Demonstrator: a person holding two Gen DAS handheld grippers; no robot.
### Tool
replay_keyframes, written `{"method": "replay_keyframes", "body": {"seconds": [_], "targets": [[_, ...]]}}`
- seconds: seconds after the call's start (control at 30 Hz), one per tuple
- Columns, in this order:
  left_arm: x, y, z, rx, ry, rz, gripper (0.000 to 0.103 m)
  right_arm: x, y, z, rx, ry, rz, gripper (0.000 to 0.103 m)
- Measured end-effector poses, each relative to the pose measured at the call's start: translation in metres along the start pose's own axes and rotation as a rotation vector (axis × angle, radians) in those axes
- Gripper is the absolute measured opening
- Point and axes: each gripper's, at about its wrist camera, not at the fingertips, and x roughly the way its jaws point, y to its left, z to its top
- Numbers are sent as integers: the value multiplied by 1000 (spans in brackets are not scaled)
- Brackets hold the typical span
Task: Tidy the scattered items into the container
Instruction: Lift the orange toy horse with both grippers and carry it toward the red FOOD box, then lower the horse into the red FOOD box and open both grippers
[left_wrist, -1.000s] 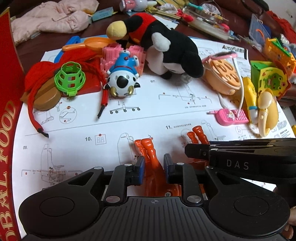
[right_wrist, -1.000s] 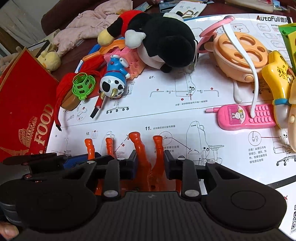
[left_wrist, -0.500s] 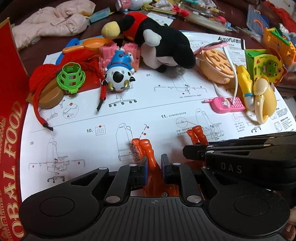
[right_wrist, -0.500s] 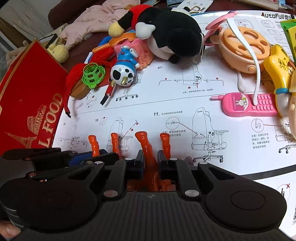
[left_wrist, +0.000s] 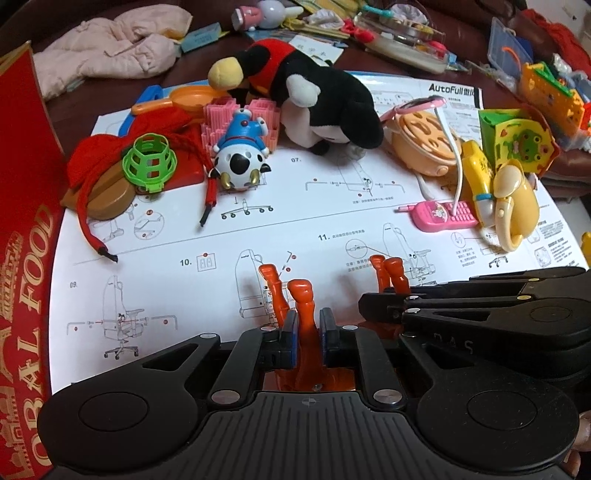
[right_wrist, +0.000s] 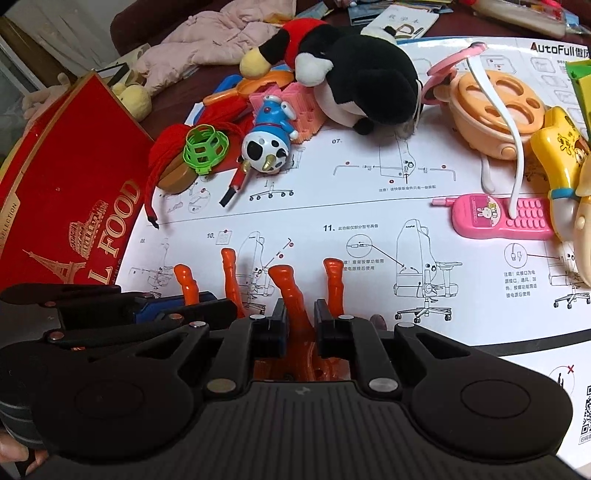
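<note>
An orange plastic toy animal (left_wrist: 301, 295) lies belly up on the white instruction sheet, its legs in the air. My left gripper (left_wrist: 306, 328) is shut on one of the legs. My right gripper (right_wrist: 299, 321) is shut on another leg of the same toy (right_wrist: 286, 284). The two grippers sit side by side: the right one (left_wrist: 384, 306) shows at the right of the left wrist view, and the left one (right_wrist: 218, 308) at the left of the right wrist view. The toy's body is hidden under the grippers. A red box (left_wrist: 26, 240) marked FOOD stands at the left.
On the sheet's far side lie a black plush toy (left_wrist: 325, 103), a blue and white cow figure (left_wrist: 242, 158), a green cage cup (left_wrist: 147, 162) on a red drawstring bag, a pink toy phone (left_wrist: 443, 216), an orange round toy (left_wrist: 424, 144) and yellow toys (left_wrist: 513, 206).
Both grippers' jaws have narrowed onto the orange legs. The left wrist view has pulled up and back, so more of the sheet shows. The other toys have not moved.
</note>
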Motion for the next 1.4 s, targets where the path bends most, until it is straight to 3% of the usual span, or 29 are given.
{"method": "replay_keyframes", "body": {"seconds": [0.5, 0.83, 1.17, 1.4], "targets": [[-23, 2, 9, -15, -55, -6, 5, -16, 6, 9, 8, -49, 33, 17], [-50, 4, 28, -1, -132, 12, 5, -33, 17, 36, -8, -98, 57, 17], [-112, 27, 58, -33, -303, 61, 5, -66, 68, 83, -120, -215, 107, 18], [-178, 70, 66, -118, -455, 135, 6, -85, 138, 119, -258, -302, 186, 18]]}}
